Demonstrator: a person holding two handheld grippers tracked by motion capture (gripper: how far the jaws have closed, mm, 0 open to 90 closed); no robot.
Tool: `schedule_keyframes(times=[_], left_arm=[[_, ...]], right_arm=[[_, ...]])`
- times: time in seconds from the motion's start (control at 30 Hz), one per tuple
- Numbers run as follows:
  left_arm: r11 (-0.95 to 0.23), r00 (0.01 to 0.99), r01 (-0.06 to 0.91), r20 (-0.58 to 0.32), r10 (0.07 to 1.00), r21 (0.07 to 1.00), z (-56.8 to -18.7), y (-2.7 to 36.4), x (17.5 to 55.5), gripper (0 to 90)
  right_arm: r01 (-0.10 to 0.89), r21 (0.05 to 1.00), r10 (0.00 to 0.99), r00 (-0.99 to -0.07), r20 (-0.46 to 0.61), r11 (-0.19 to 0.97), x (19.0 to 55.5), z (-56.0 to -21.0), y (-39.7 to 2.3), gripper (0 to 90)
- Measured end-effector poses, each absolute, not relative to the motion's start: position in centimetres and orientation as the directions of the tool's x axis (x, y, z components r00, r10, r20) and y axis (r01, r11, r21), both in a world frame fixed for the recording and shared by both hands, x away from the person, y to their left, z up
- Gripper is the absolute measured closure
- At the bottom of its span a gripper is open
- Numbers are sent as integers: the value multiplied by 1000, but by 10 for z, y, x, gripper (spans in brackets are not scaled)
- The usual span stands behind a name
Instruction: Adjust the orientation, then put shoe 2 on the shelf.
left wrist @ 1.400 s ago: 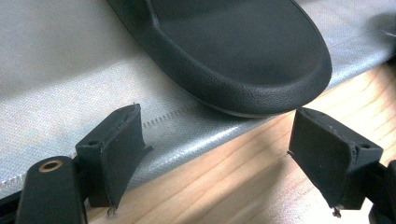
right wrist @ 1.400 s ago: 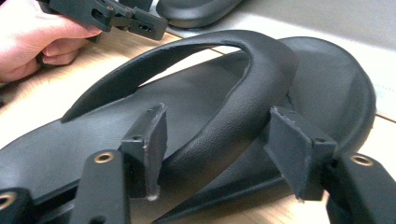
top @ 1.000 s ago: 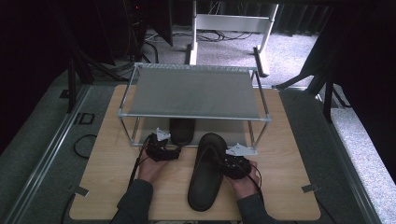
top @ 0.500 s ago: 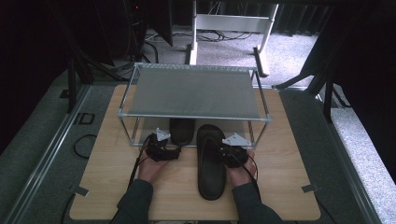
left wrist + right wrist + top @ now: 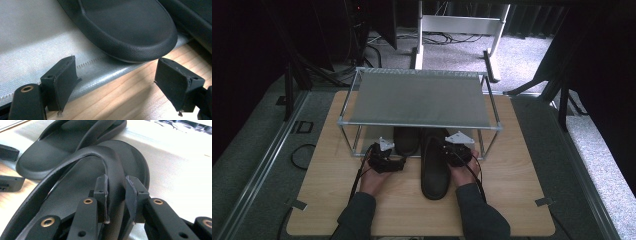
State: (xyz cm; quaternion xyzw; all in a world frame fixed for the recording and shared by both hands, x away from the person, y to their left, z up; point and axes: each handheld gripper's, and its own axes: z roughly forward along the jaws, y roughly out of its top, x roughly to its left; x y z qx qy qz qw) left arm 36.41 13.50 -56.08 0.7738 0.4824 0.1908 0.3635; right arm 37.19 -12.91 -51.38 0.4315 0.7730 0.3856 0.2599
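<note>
The right gripper (image 5: 116, 195) pinches the strap of the second slipper (image 5: 435, 165), half under the rack (image 5: 419, 97); the left gripper (image 5: 117, 85) gapes, holding nothing. Pushed crooked, the slipper could shove its mate (image 5: 406, 140) beside it.

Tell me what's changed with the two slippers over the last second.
The right tongs, which have just been closing, grip the strap of the right slipper and have pushed it straighter, toe-first under the rack. The left slipper on the lower shelf and the open left tongs stayed put.
</note>
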Motion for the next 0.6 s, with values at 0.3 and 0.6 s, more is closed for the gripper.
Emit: schedule_keyframes(times=[0.3,0.6], left_arm=[[-266,457,608,-56,888,748,-561,135,364,200],[-265,457,607,-56,888,749,-561,136,364,200]], right_arm=[[449,829,854,-517,-65,335,373,-515,-132,634],[419,842,849,-521,-84,340,354,-509,-136,456]])
